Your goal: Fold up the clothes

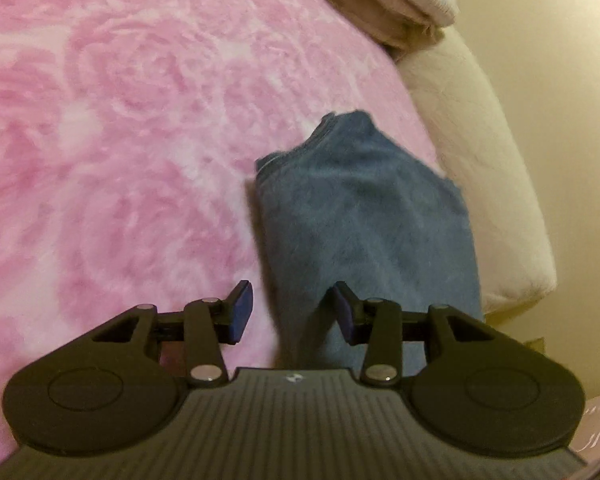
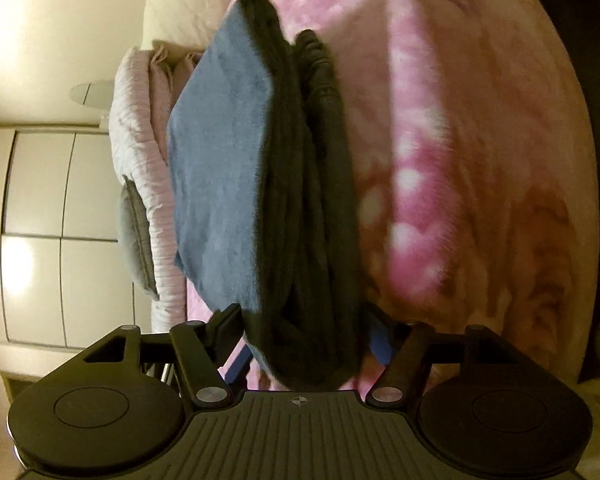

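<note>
A folded blue fleece garment (image 1: 364, 216) lies on the pink rose-patterned blanket (image 1: 120, 140) near the bed's right edge. My left gripper (image 1: 294, 310) is open and empty, just above the garment's near end, with its right finger over the cloth. In the right wrist view the same folded blue garment (image 2: 224, 168) shows its thick dark folded edge (image 2: 308, 240) running between the jaws. My right gripper (image 2: 304, 340) is closed around that thick fold, its fingers pressed against both sides.
A cream mattress edge (image 1: 488, 168) and a beige pillow (image 1: 384, 4) lie beyond the garment. In the right wrist view, pink folded bedding (image 2: 140, 128), a grey cushion (image 2: 134, 236) and white wardrobe doors (image 2: 60, 236) stand to the left.
</note>
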`<state>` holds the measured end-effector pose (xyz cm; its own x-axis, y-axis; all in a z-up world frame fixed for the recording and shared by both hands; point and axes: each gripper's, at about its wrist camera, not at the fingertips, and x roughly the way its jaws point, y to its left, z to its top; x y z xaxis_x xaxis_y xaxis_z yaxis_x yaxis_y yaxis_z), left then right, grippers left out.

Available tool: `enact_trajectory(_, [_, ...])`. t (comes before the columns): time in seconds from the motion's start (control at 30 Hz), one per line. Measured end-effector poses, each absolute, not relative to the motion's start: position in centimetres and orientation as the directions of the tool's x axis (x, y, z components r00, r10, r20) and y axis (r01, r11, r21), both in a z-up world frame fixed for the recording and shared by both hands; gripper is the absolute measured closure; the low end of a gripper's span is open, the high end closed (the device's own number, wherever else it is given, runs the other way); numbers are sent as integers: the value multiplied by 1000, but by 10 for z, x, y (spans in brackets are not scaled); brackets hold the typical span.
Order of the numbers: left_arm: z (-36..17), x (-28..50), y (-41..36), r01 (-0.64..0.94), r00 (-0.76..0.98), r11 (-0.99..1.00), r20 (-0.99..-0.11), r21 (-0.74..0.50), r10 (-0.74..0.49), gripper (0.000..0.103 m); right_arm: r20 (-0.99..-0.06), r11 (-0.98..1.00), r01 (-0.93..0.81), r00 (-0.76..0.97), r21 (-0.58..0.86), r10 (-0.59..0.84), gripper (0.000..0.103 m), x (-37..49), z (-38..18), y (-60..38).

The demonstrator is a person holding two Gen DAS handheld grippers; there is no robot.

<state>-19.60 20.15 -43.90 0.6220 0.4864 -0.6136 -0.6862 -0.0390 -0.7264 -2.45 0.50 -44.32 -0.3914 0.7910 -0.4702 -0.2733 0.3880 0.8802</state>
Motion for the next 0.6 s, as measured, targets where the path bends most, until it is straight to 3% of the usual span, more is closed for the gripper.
enact_trajectory(0.07, [-440, -193, 202, -676, 633, -25, -598, -737, 492, 78, -495, 380, -334, -400, 863, 771, 76, -22, -439, 14])
enact_trajectory(0.27, [-431, -178, 177, -660, 678, 35, -574, -751, 459, 84, -523, 317, -473, -407, 822, 749, 81, 12, -412, 23])
enact_trajectory(0.4, [-428, -174, 155, -678, 680, 75, -585, -731, 442, 84, -538, 271, -640, -266, 719, 800, 84, 67, -379, 22])
enact_trajectory(0.5, [-425, -172, 140, -695, 676, 106, -596, -712, 433, 84, -573, 304, -645, -256, 701, 779, 84, 98, -388, 31])
enact_trajectory(0.6, [-423, -169, 124, -709, 673, 136, -607, -691, 423, 81, -574, 283, -662, -271, 694, 773, 77, 101, -396, 26])
